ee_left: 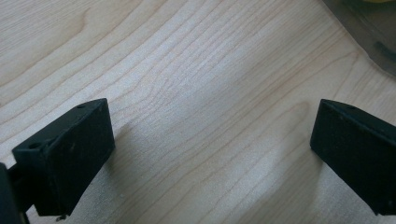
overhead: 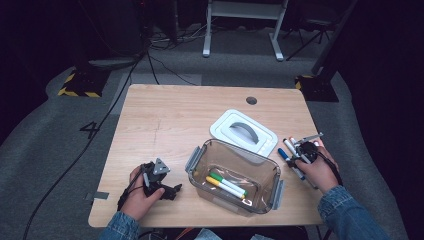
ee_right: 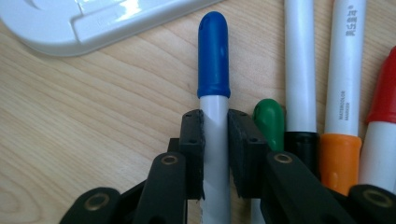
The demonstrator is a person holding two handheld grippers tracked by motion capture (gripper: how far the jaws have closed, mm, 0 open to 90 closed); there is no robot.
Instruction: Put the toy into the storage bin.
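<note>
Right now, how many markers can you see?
7. Two lie in the clear box, green-capped and yellow-capped. Five lie on the table: a blue-capped one in the right gripper, then green, black, orange and red beside it. More may be hidden.

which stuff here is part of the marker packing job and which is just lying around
In the job:
right gripper, shut on the blue-capped marker
clear box holding two markers
other loose markers
white lid

Lying about:
left gripper, open over bare table
cables on the floor
</note>
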